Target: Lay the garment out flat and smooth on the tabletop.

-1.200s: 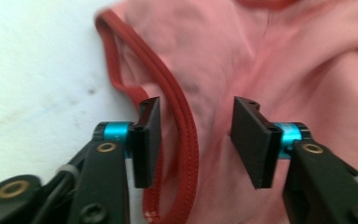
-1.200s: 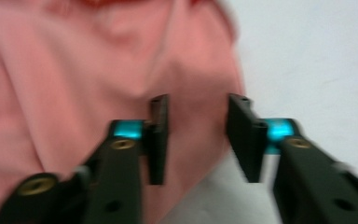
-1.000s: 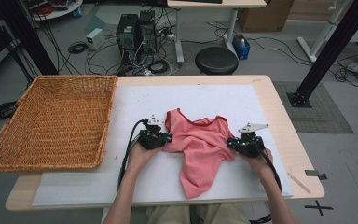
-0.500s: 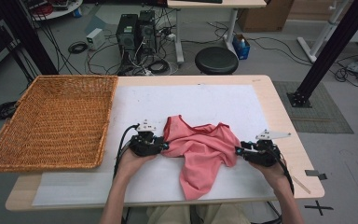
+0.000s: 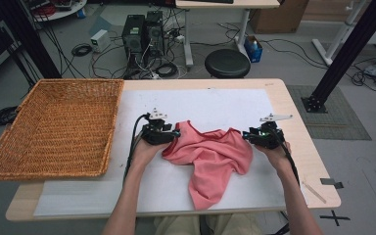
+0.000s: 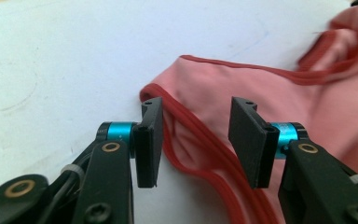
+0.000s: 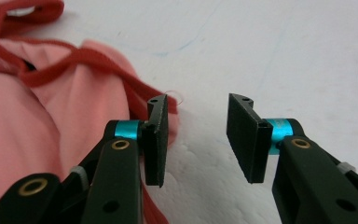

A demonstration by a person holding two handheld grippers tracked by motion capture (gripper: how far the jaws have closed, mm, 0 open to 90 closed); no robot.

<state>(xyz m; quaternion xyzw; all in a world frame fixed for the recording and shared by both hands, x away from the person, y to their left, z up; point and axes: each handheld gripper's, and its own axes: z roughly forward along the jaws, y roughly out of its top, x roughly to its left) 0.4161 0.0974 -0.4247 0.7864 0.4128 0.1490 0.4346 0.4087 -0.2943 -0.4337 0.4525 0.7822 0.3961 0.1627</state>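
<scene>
While both jaws gape, left gripper (image 5: pixel 175 133) and right gripper (image 5: pixel 246 135) flank a crumpled pink red-trimmed garment (image 5: pixel 210 156) at frame centre.

the high view looked forward and down from above the person's side, covering the whole table (image 5: pixel 293 105). both gripper views sat low and close, looking along their jaws. all three shared the pink garment (image 5: pixel 214 155) (image 6: pixel 279 107) (image 7: pixel 37 121).
</scene>
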